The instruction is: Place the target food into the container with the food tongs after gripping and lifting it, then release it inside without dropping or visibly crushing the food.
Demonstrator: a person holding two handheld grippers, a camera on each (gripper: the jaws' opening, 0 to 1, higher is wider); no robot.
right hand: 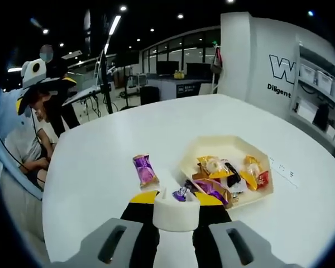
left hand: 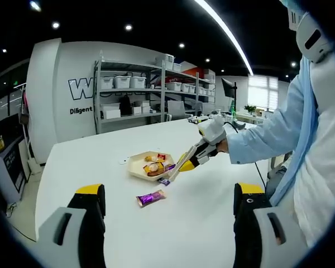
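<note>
At frame centre, the right tool [left hand: 176, 166] pinches white plastic tongs [right hand: 176, 211] beside a light, crinkly purple-wrapped snack [right hand: 181, 194]; left tool [left hand: 167, 192] spread.

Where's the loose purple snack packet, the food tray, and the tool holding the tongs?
Purple packet [left hand: 151, 197], left gripper view, wrapper's middle.
Tray [right hand: 222, 142], right gripper view, far rim.
Right gripper [left hand: 181, 165], left gripper view, between its yellow tips.

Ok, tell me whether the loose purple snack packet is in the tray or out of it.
Out. The purple packet lies flat on the white table, apart from the tray, which holds several other wrapped snacks.
</note>
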